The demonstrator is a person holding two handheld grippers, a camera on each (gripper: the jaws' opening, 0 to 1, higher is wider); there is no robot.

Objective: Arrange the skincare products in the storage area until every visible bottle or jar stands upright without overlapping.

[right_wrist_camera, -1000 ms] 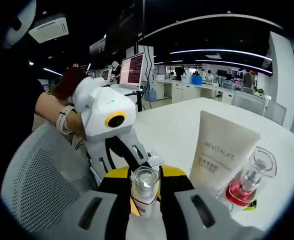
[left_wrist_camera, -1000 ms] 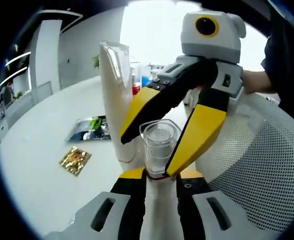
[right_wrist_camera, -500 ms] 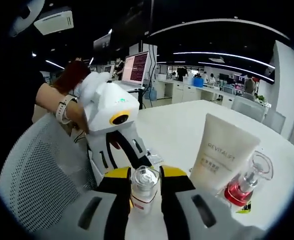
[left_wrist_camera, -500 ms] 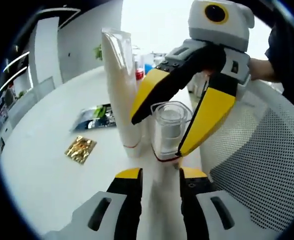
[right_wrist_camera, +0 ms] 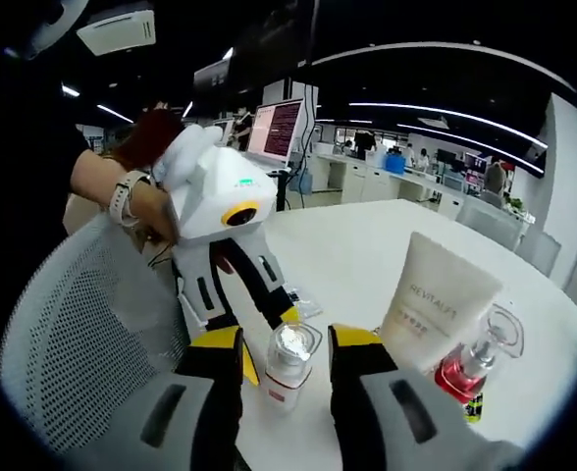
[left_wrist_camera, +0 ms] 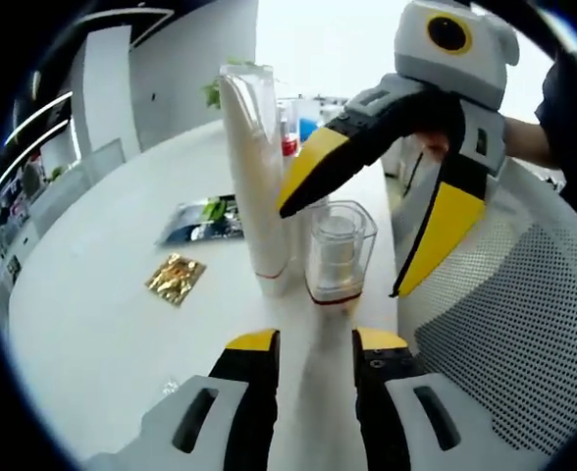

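A white table (left_wrist_camera: pixel 102 324) carried a gold packet (left_wrist_camera: pixel 176 279) and, just beyond it, a dark sachet (left_wrist_camera: pixel 202 220) with green print, the two lying flat and apart. A white mesh chair (left_wrist_camera: pixel 519 324) stood against the table's edge. In the right gripper view the chair (right_wrist_camera: pixel 68 334) sat at the left, a lit monitor (right_wrist_camera: pixel 279 130) stood behind the table, and rows of desks (right_wrist_camera: pixel 387 177) ran under ceiling light strips (right_wrist_camera: pixel 436 110).
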